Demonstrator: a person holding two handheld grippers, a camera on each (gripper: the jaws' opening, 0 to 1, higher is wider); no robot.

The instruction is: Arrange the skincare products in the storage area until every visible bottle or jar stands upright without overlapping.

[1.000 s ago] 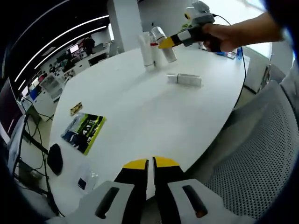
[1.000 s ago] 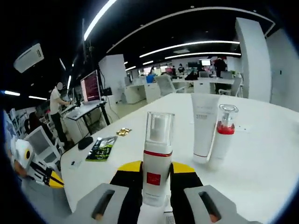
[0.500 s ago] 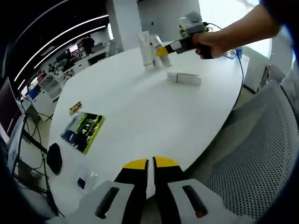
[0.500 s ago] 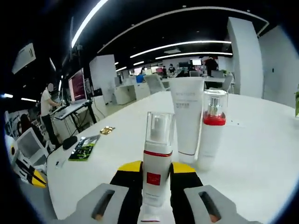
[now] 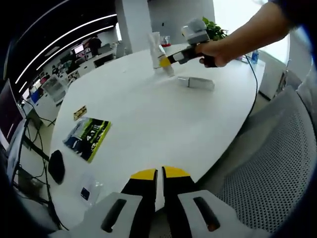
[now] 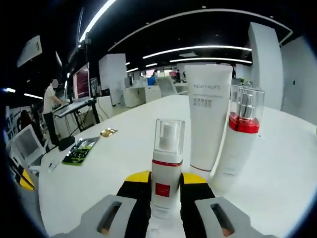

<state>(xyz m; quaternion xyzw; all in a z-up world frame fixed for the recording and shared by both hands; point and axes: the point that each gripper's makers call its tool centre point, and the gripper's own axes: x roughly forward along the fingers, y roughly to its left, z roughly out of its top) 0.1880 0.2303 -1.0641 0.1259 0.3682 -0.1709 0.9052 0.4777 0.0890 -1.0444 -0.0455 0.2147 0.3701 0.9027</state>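
Note:
My right gripper (image 6: 166,179) is shut on a white pump bottle (image 6: 166,163) with a red band and a clear cap, held upright. Just beyond it stand a white tube (image 6: 207,119) and a white bottle with a red collar (image 6: 238,144), both upright on the white table (image 6: 114,163). In the left gripper view a hand holds the right gripper (image 5: 168,60) against the tube (image 5: 155,43) at the table's far side. A pale silver-and-white product (image 5: 196,83) lies flat on its side nearby. My left gripper (image 5: 159,174) hangs shut and empty over the near table edge.
A green-and-black pamphlet (image 5: 88,139), a small gold packet (image 5: 80,112) and a black mouse-like object (image 5: 56,167) lie at the table's left. A grey mesh chair (image 5: 277,163) stands right of the table. Desks and people fill the office behind.
The right gripper has carried the pump bottle closer to the tube and the red-collared bottle, which now loom larger. The left gripper has stayed put.

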